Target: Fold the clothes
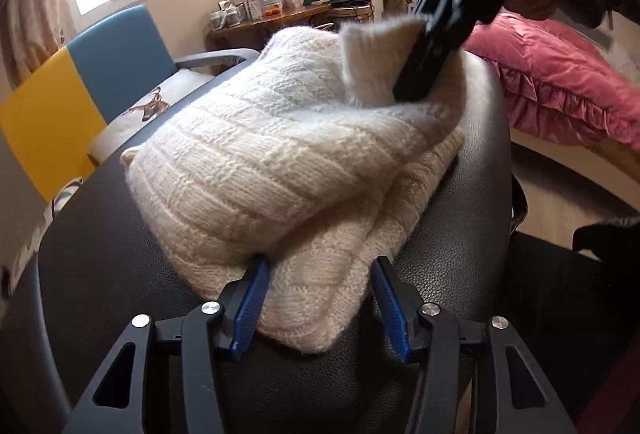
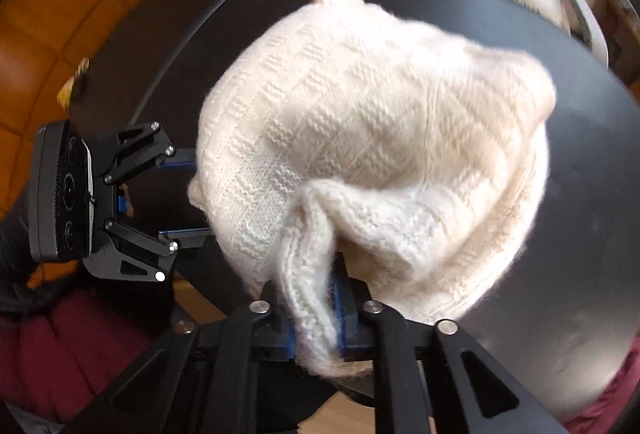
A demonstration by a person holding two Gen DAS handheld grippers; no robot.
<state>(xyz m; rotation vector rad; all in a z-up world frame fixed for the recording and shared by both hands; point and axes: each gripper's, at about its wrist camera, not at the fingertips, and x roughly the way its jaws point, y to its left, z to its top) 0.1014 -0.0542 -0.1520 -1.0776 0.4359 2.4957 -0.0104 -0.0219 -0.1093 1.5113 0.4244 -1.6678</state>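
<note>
the cream knit sweater (image 1: 288,170) lies bunched mid-frame on the black bench (image 1: 104,266). the left hand-held gripper (image 1: 320,274) sits spread apart around its near corner; the right hand-held gripper (image 2: 316,298) is clamped on a ribbed cuff (image 2: 308,274).

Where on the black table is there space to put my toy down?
Bare table shows right of the sweater, and a strip along its far-left rim. It's crowded near the left gripper and right gripper.
</note>
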